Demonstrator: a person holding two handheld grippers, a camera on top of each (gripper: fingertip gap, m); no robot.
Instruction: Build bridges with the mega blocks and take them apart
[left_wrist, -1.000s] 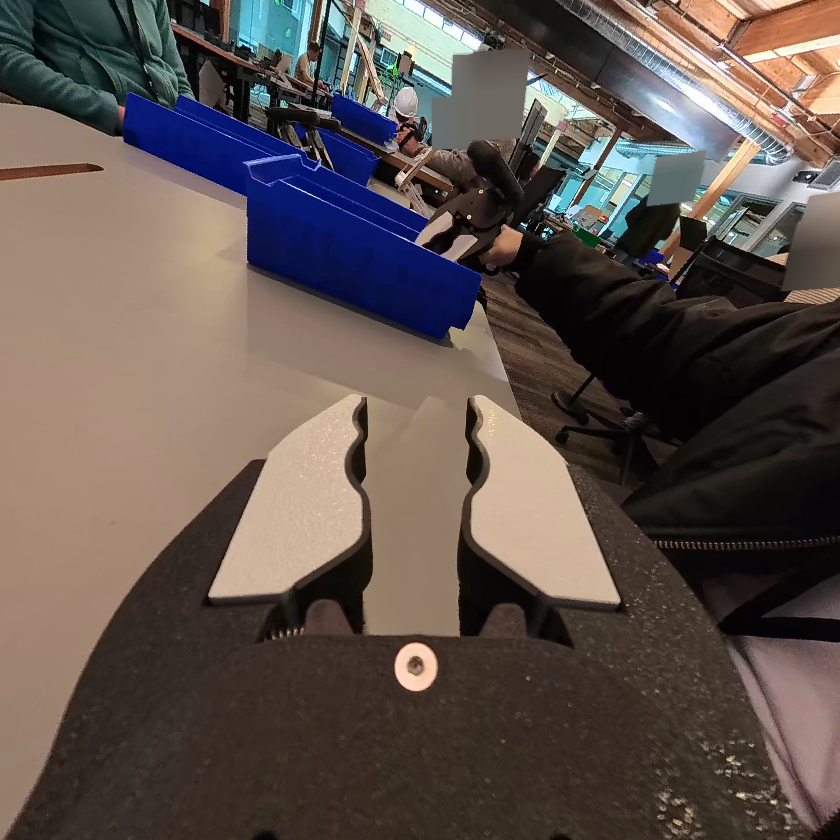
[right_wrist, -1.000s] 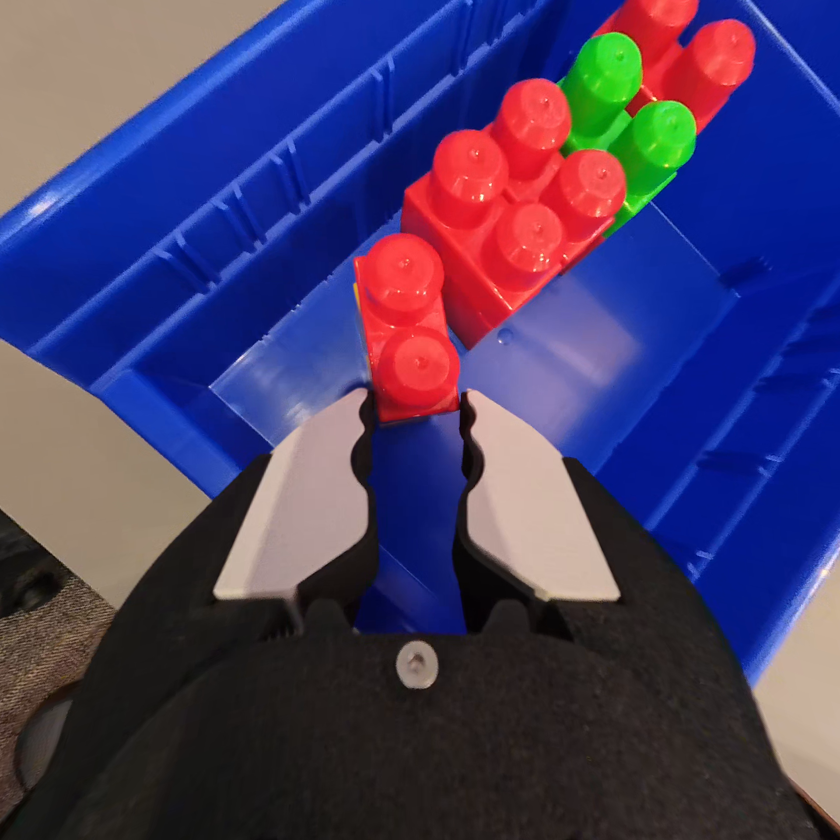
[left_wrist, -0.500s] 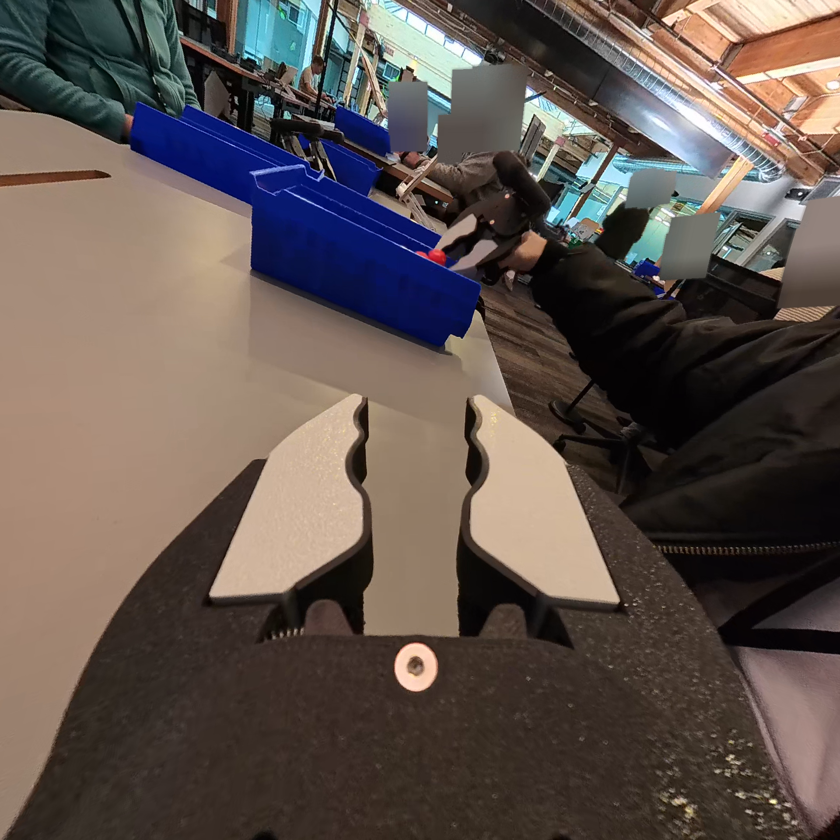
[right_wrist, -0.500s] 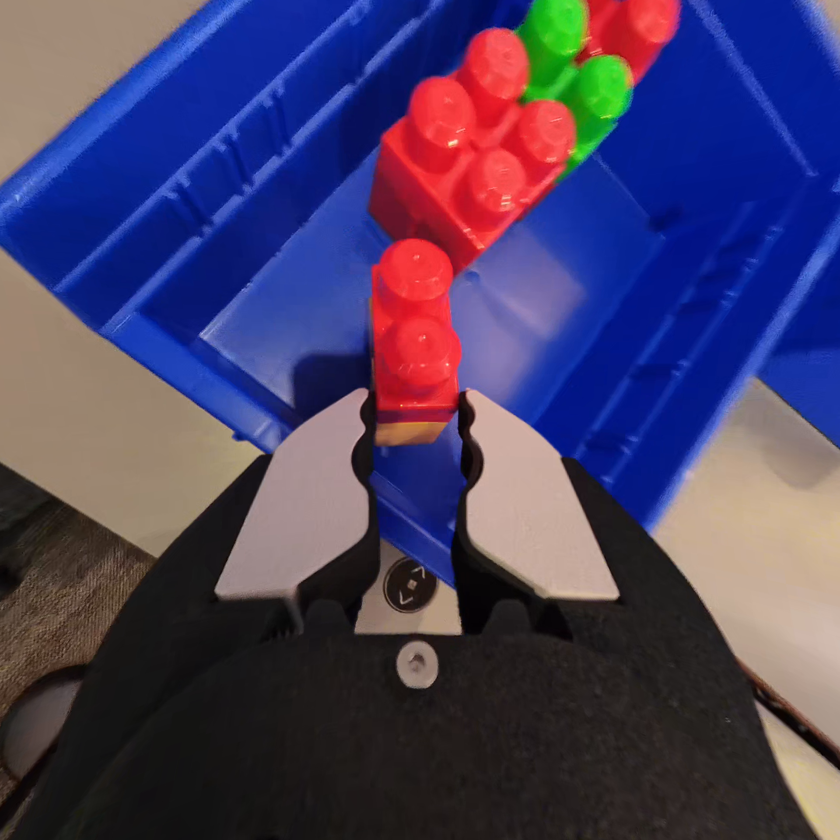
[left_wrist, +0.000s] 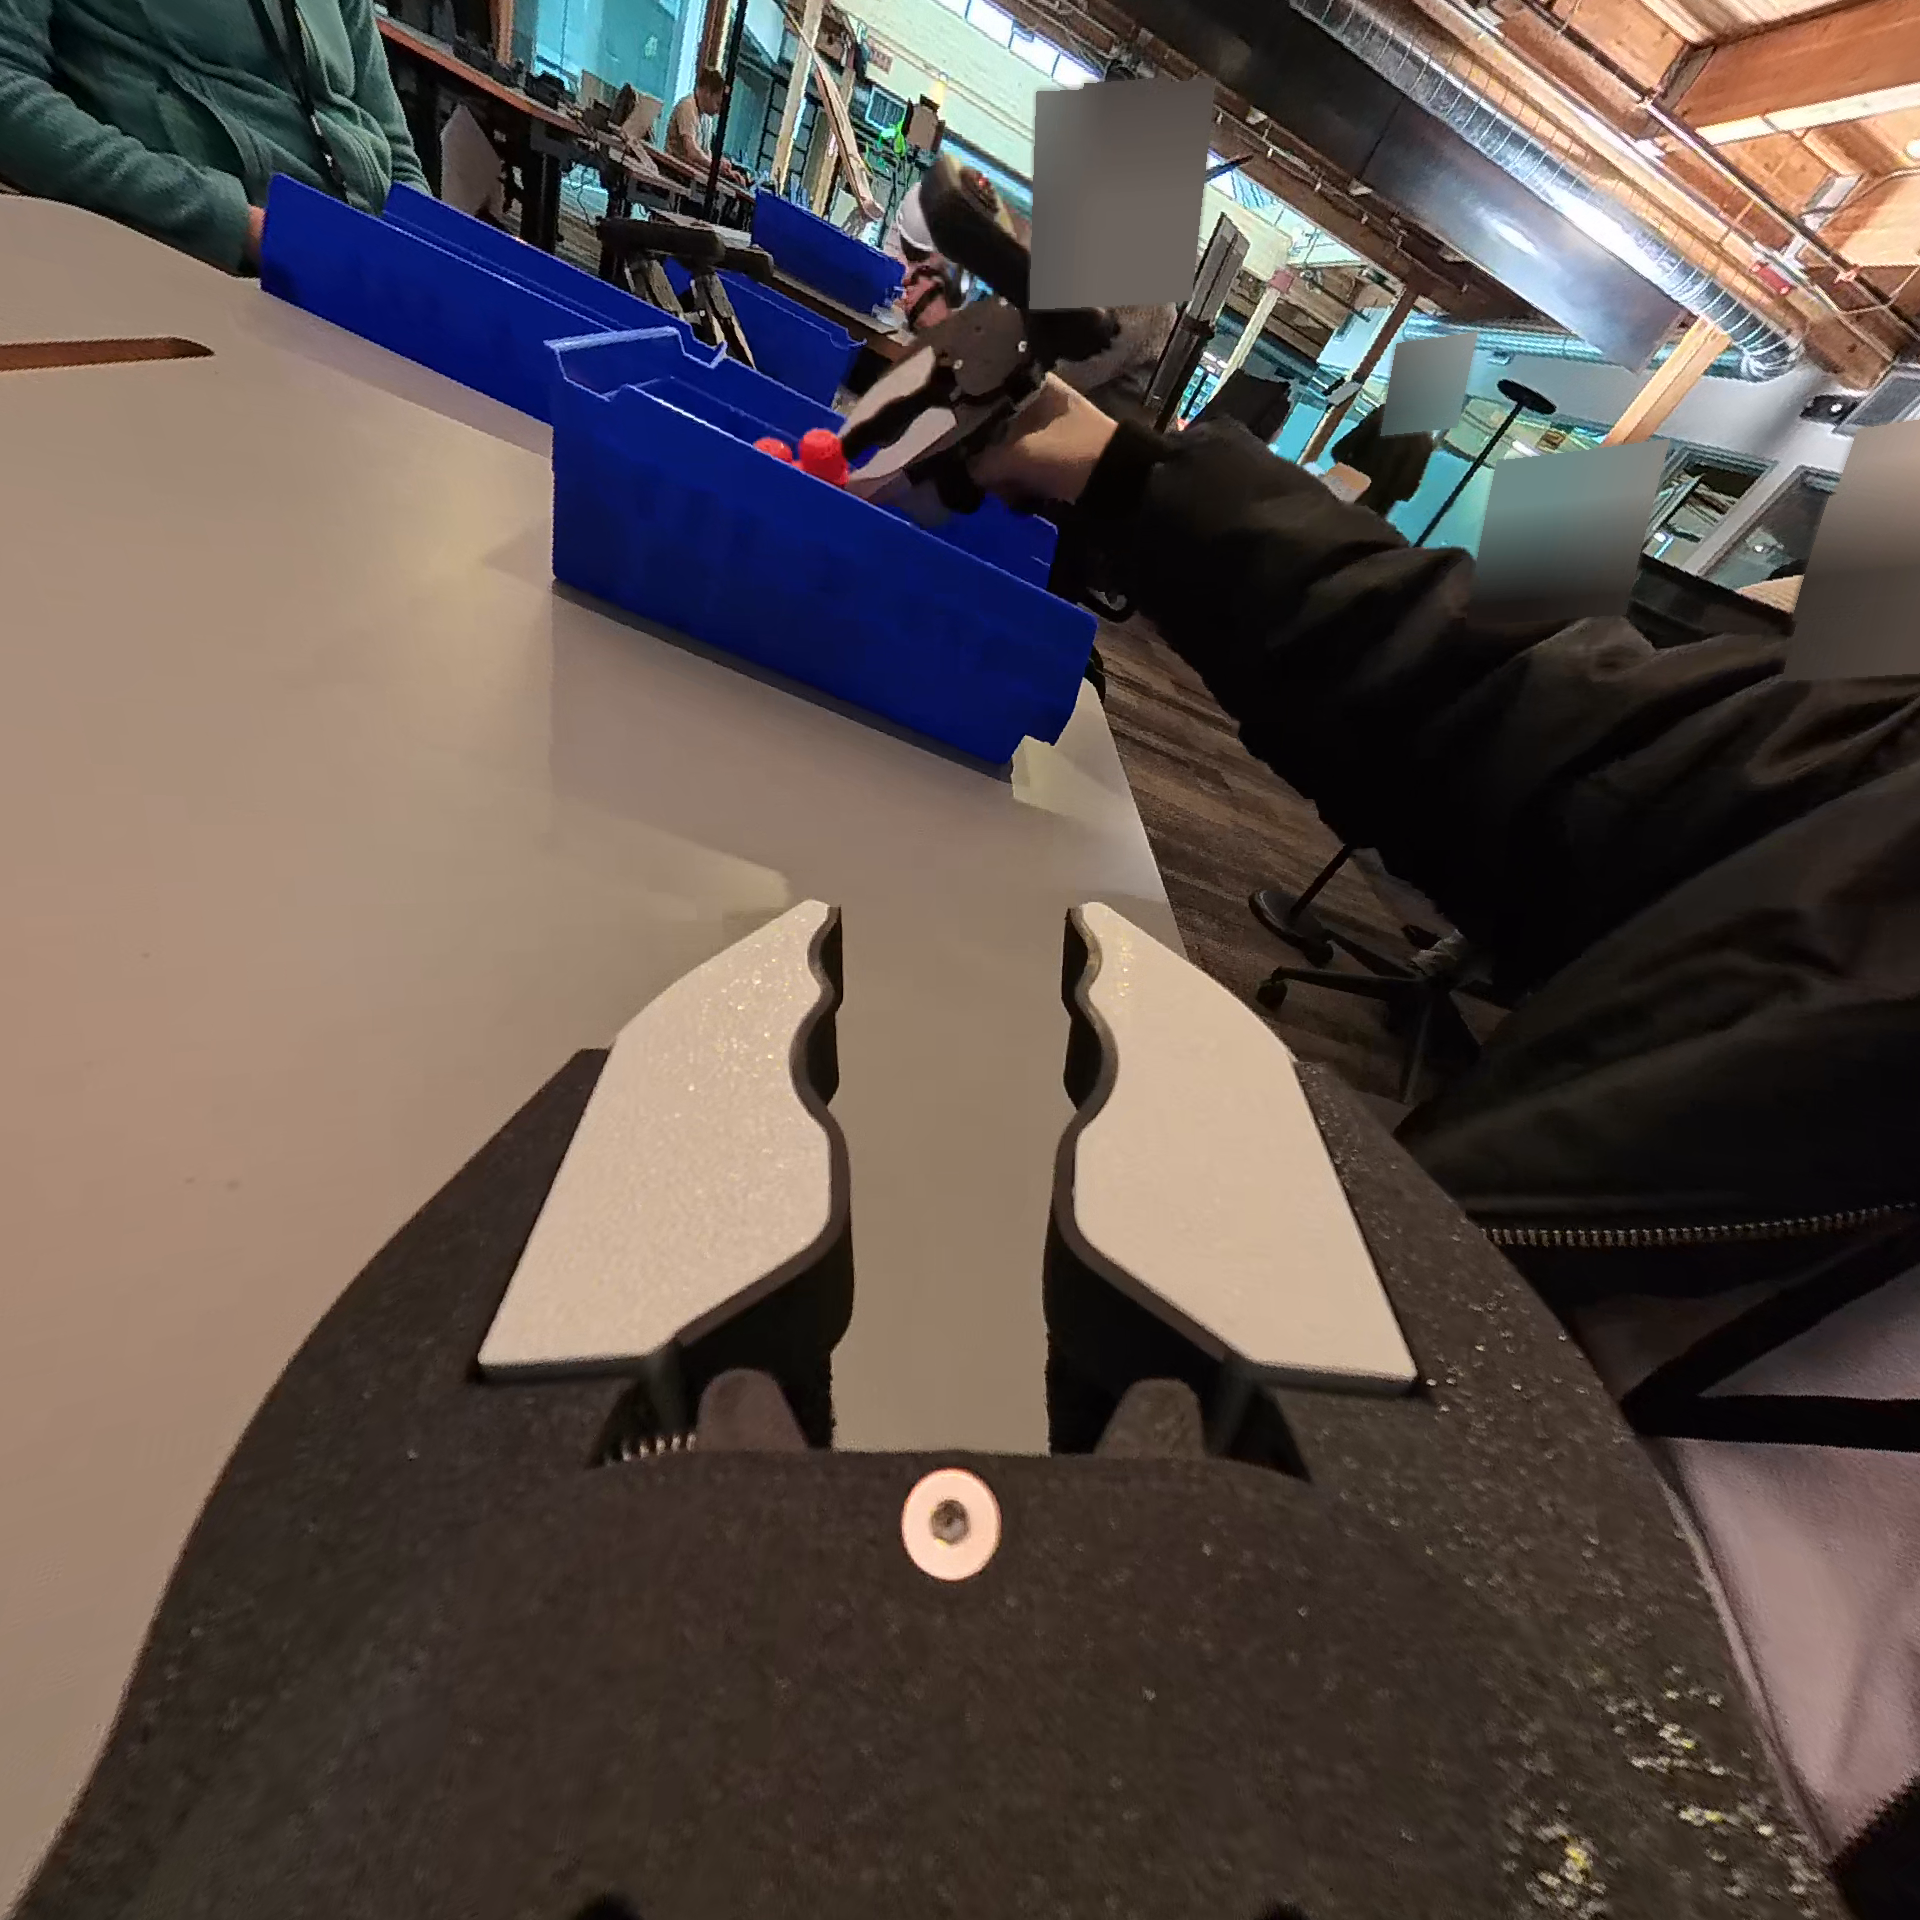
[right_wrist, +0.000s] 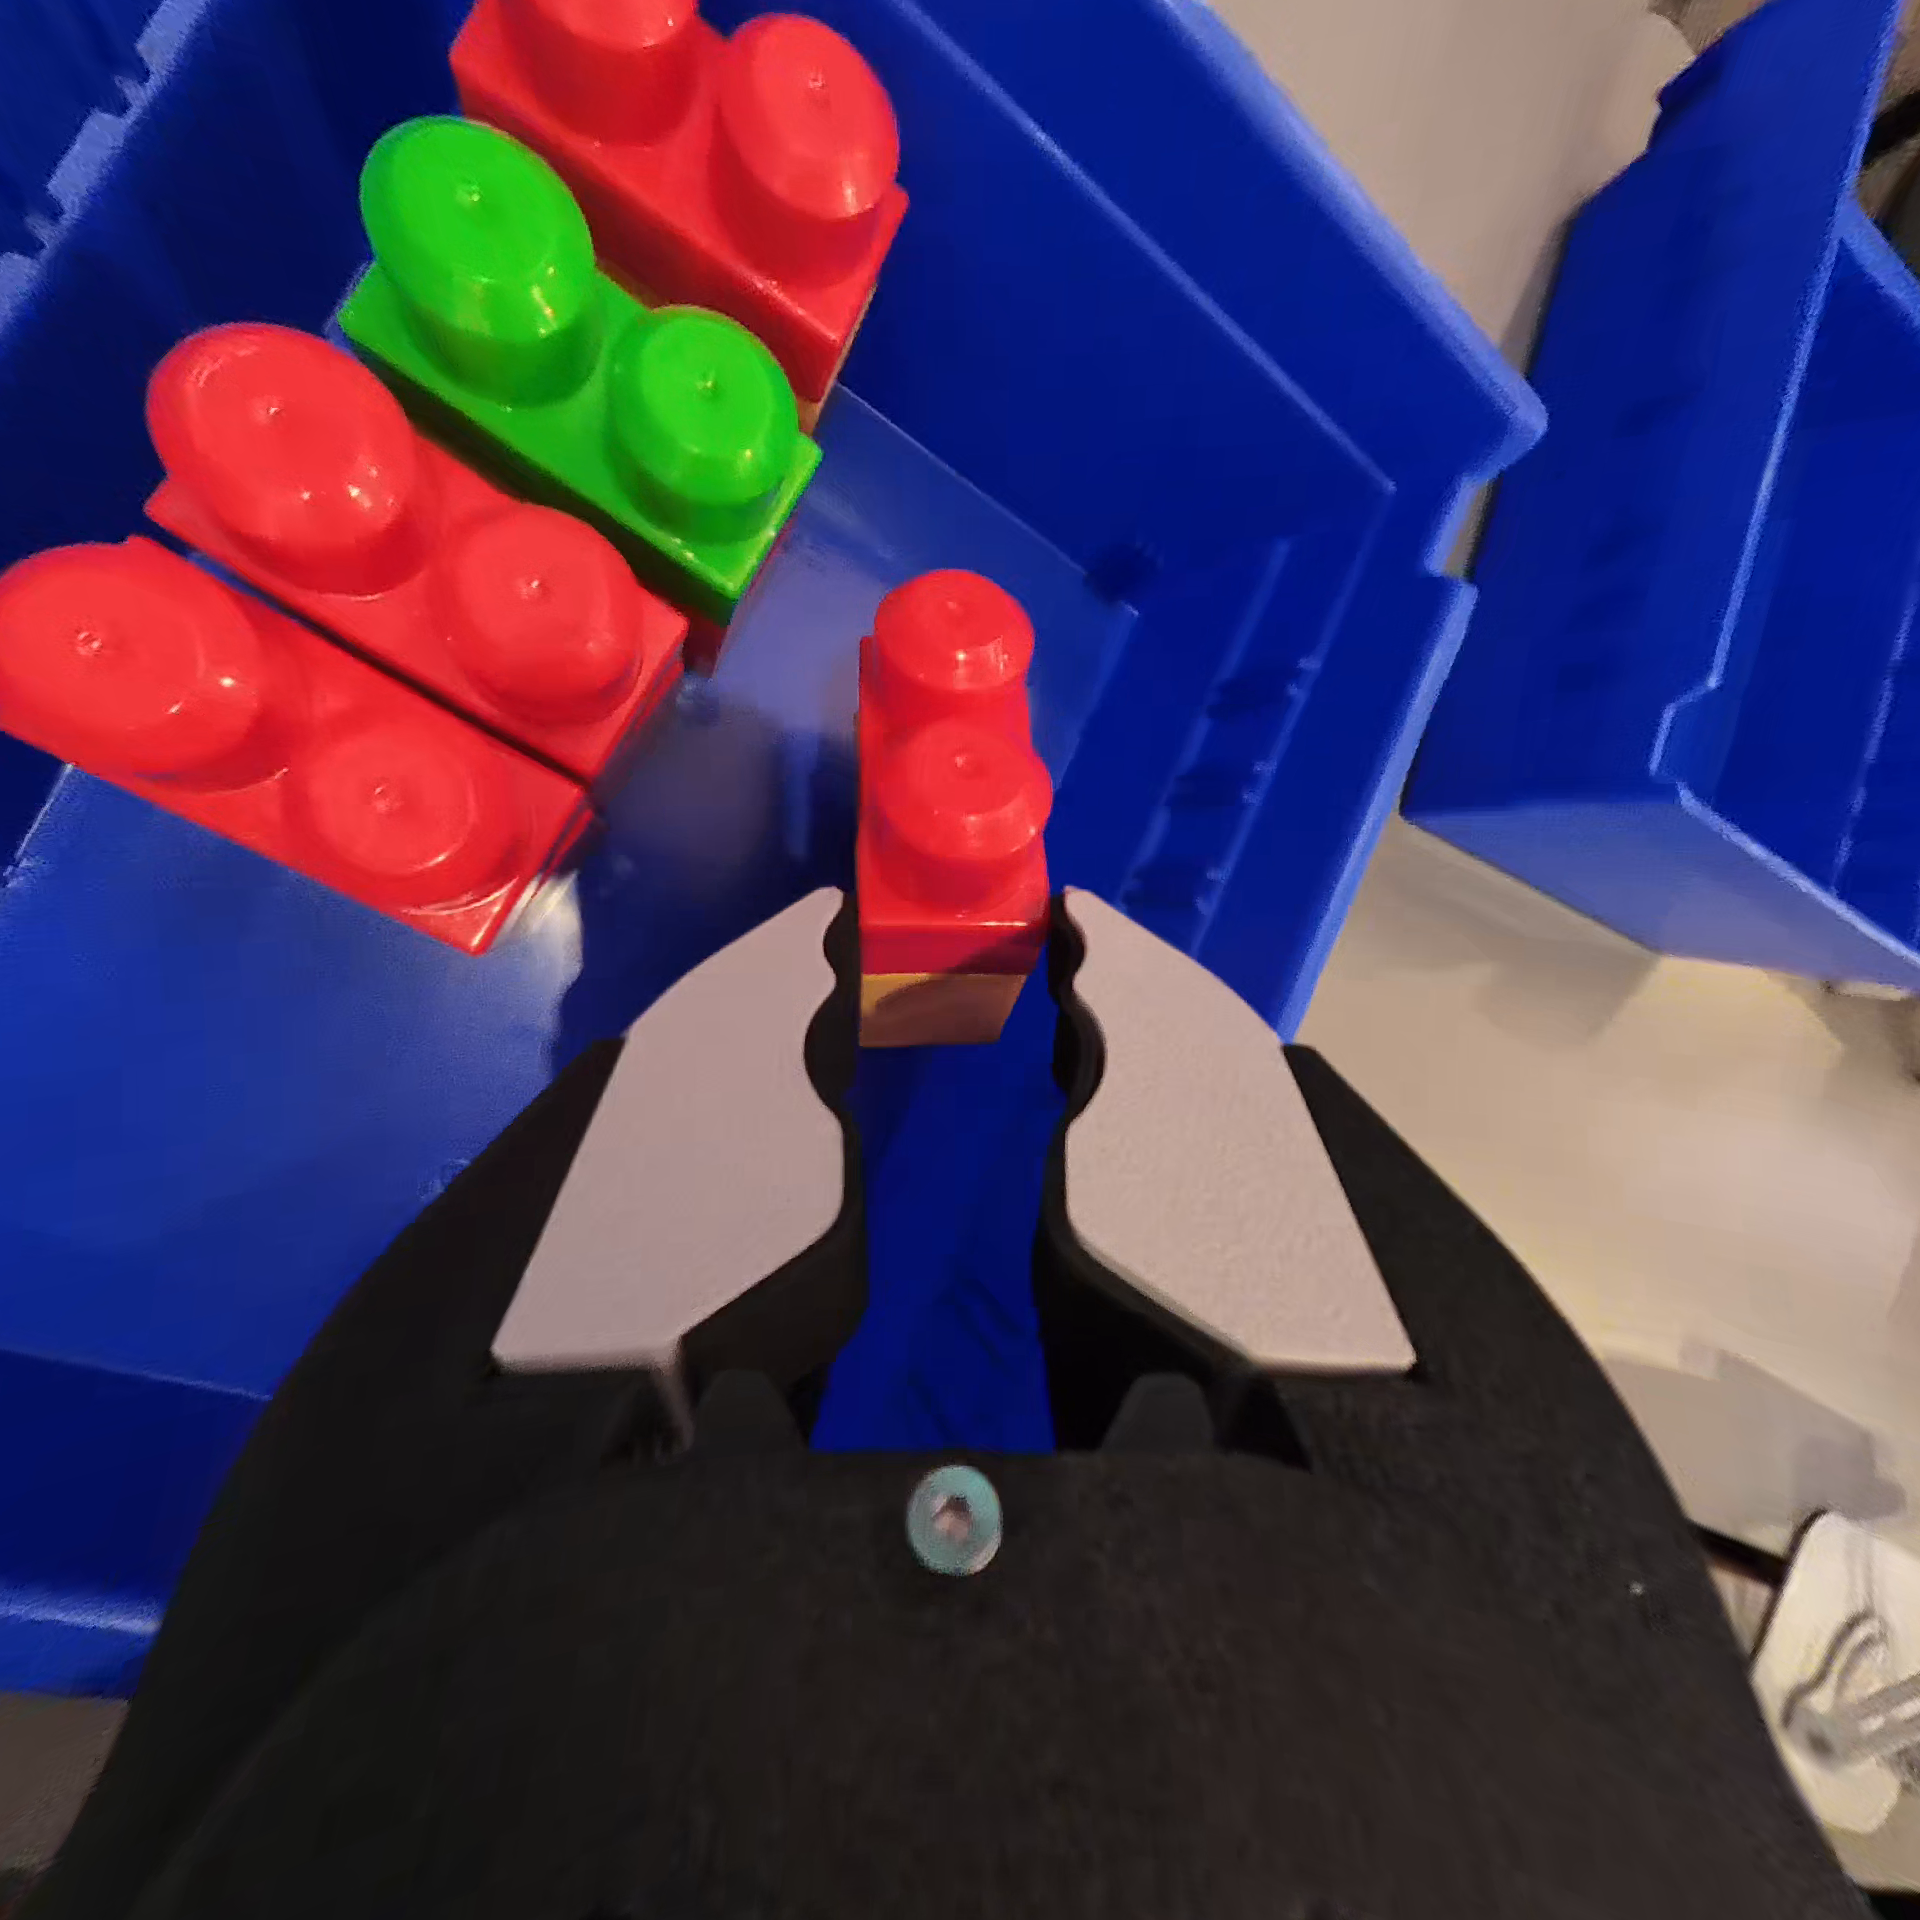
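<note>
Grey surface (left_wrist: 312, 727) carrying blue bin (right_wrist: 1195, 436) of red and green blocks. Left hand-held gripper (left_wrist: 951, 925) low over it, parted, empty. Right hand-held gripper (right_wrist: 951, 914) clamped on red two-stud block (right_wrist: 951, 790), raised above the bin.

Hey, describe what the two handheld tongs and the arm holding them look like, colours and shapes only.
Both tongs share one build: the left gripper and right gripper each have two flat pale grey fingers with wavy black inner edges, set in a rough black body with a silver screw at centre. A black jacket sleeve covers the arm, and the jacket has a metal zip.
</note>
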